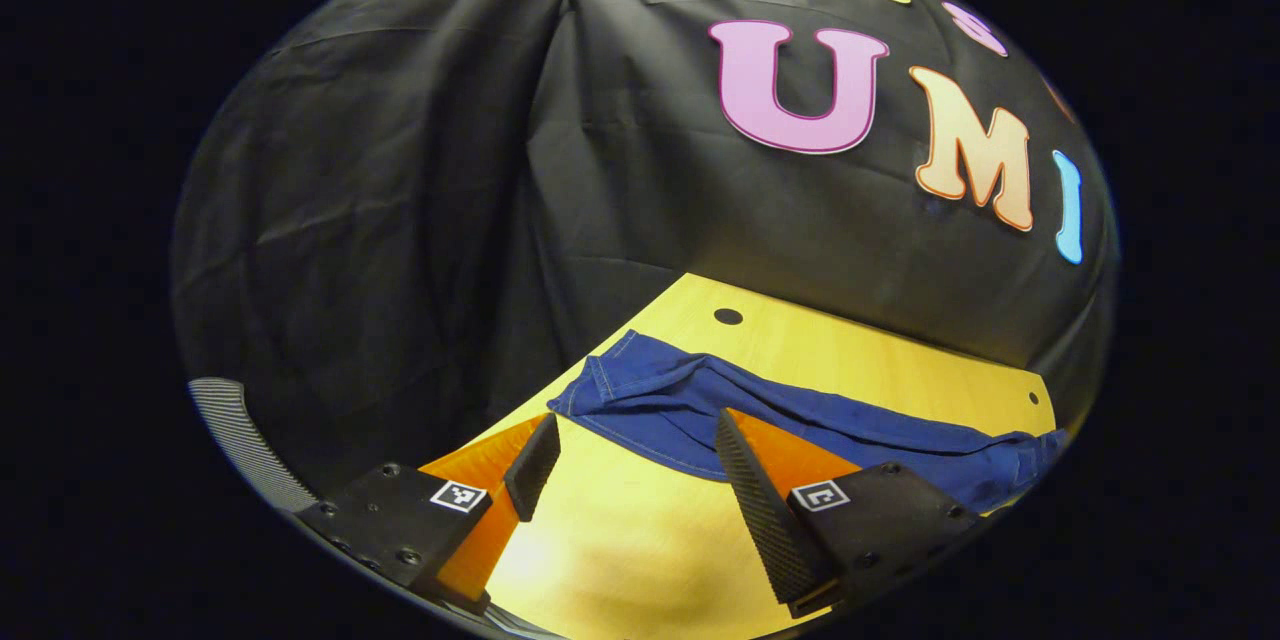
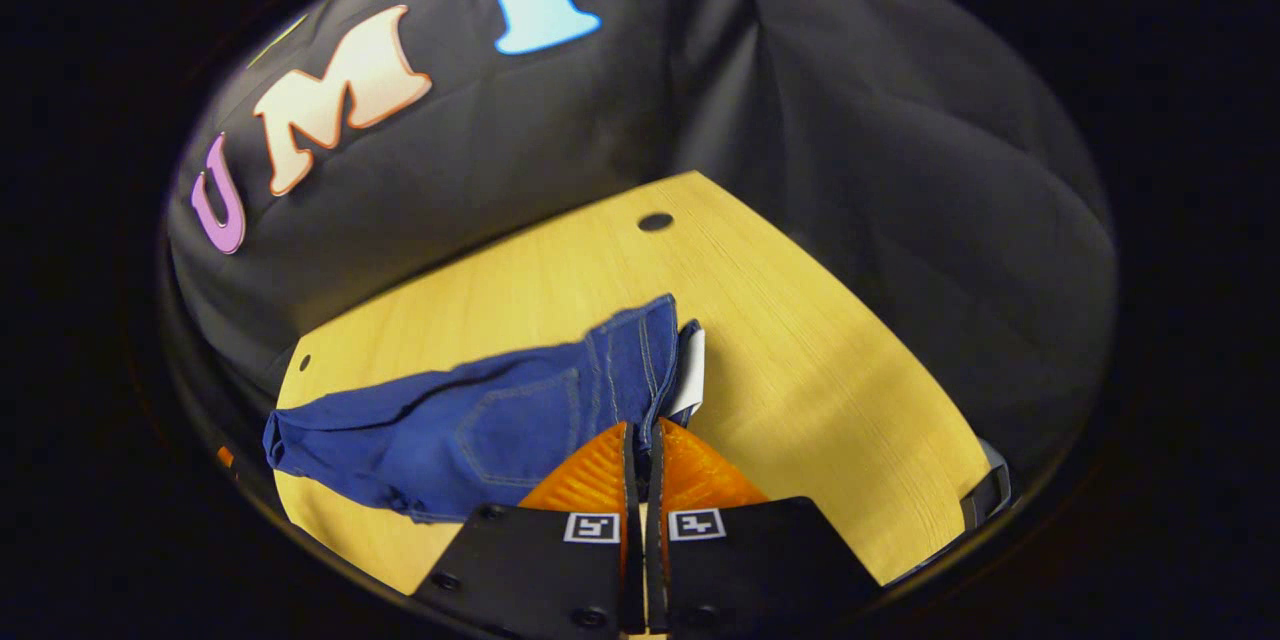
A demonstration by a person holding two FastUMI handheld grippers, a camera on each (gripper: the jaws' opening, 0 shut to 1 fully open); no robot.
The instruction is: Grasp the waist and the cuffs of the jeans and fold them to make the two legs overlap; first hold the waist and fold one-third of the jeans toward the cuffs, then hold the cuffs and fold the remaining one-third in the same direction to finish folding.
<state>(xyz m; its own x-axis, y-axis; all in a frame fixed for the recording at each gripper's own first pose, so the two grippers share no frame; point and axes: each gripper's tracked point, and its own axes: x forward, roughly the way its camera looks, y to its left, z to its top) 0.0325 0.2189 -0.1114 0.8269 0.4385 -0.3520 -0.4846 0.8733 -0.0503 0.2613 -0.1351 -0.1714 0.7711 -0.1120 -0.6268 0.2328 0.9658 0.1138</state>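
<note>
The right tongs [image 2: 640, 435] are clenched on the waist of the jeans [image 2: 480, 425]. The left tongs [image 1: 635, 440] hang released above the counter [image 1: 620, 540], near the cuffs.

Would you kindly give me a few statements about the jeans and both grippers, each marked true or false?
1. The right gripper is shut on the jeans at the waist end. True.
2. The left gripper is shut on a cuff. False: its fingers stand wide apart, holding nothing.
3. The jeans lie on a wooden table. True.
4. The jeans are black. False: they are blue.
5. The table has a round hole near its far edge. True.
</note>
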